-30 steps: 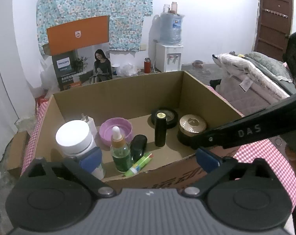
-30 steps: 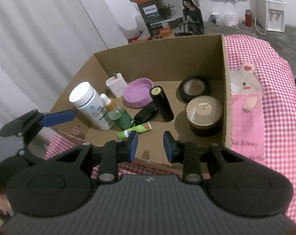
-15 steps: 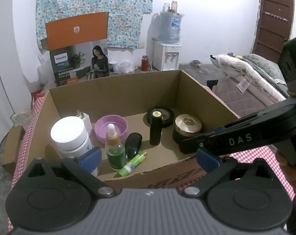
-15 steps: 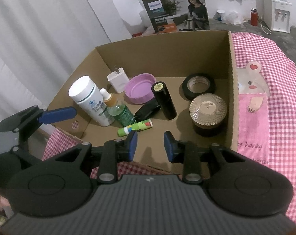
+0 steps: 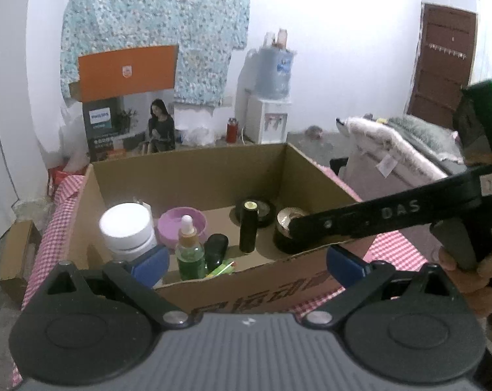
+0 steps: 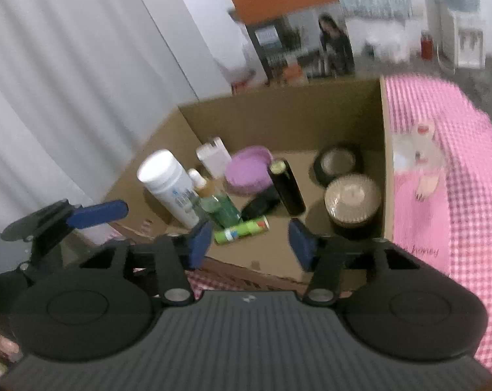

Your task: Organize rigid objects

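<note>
The cardboard box (image 6: 278, 120) serves as the reference; it rests on a pink checked cloth (image 6: 467, 195) and holds every item.

Left gripper (image 5: 246, 262): outside the box, at its near wall, jaws set wide, nothing between them.

Right gripper (image 6: 250, 239): above the near wall of the box, jaws opening, with nothing between them. In the left wrist view its black finger reaches over the box's right corner, in front of the gold-lidded jar (image 5: 286, 220).

Contents of the box:
- White bottle (image 6: 167, 185), at the left wall, upright.
- Green dropper bottle (image 6: 218, 203), just right of the white bottle.
- White charger (image 6: 213, 156), toward the far wall.
- Purple lid (image 6: 249, 172), mid-floor.
- Black cylinder (image 6: 286, 187), upright, centre.
- Black case (image 6: 259, 203), lying beside the cylinder.
- Green tube (image 6: 242, 229), lying nearest the near wall.
- Black tape roll (image 6: 338, 163), by the right wall.
- Gold-lidded jar, at the right wall, in front of the tape roll.

A hand (image 5: 470, 280) grips the right gripper's handle.
</note>
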A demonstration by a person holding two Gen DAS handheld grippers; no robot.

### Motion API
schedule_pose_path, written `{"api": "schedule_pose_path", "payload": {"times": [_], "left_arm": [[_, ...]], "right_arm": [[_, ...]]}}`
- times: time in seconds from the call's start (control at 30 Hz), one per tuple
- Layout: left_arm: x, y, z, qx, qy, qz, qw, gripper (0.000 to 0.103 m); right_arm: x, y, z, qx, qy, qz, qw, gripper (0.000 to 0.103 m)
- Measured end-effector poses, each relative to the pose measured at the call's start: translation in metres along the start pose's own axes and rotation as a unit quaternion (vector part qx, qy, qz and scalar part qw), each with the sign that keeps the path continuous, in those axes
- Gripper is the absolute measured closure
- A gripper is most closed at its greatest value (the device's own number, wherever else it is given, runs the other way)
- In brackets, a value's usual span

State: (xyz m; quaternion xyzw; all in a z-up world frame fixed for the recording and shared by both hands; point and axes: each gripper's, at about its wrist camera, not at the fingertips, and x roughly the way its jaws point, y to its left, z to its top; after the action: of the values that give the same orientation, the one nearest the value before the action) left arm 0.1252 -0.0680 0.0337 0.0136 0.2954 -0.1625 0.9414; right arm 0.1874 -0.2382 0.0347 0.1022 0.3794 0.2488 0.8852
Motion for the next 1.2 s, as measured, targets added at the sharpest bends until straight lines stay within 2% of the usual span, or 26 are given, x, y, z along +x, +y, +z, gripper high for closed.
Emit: {"api": "schedule_pose_path", "payload": {"times": [0.1, 0.23, 0.37, 0.57, 0.63, 0.77, 0.9, 1.2], "left_arm": [[-0.015, 0.008, -0.006, -0.010, -0.014, 0.003, 0.9998, 0.000], [-0.028, 0.022, -0.011, -0.021, -0.030, 0.018, 0.9992, 0.000], [-0.028, 0.037, -0.012, -0.027, -0.038, 0.041, 0.9981, 0.000], [0.002, 0.056, 0.001, -0.041, -0.032, 0.111, 0.9924, 0.000], [0.009, 0.061, 0.004, -0.044, -0.031, 0.117, 0.9917, 0.000], [0.027, 0.065, 0.007, -0.039, -0.002, 0.130, 0.9908, 0.000], [0.039, 0.065, 0.002, -0.028, 0.024, 0.135, 0.9901, 0.001], [0.036, 0.074, -0.005, -0.061, 0.041, 0.112, 0.9910, 0.000]], "right_arm": [[-0.016, 0.013, -0.003, -0.022, -0.032, -0.021, 0.999, 0.036], [-0.036, 0.025, -0.005, -0.032, -0.062, -0.023, 0.997, 0.033], [-0.040, 0.037, -0.004, -0.046, -0.067, -0.026, 0.996, 0.032], [-0.004, 0.047, 0.001, -0.046, -0.039, -0.039, 0.997, 0.035], [0.012, 0.044, 0.002, -0.035, -0.026, -0.038, 0.998, 0.038], [0.036, 0.036, 0.000, -0.019, 0.003, -0.038, 0.999, 0.042], [0.054, 0.023, -0.002, -0.007, 0.034, -0.028, 0.999, 0.042], [0.063, 0.001, 0.005, 0.021, 0.104, 0.035, 0.994, 0.042]]}}
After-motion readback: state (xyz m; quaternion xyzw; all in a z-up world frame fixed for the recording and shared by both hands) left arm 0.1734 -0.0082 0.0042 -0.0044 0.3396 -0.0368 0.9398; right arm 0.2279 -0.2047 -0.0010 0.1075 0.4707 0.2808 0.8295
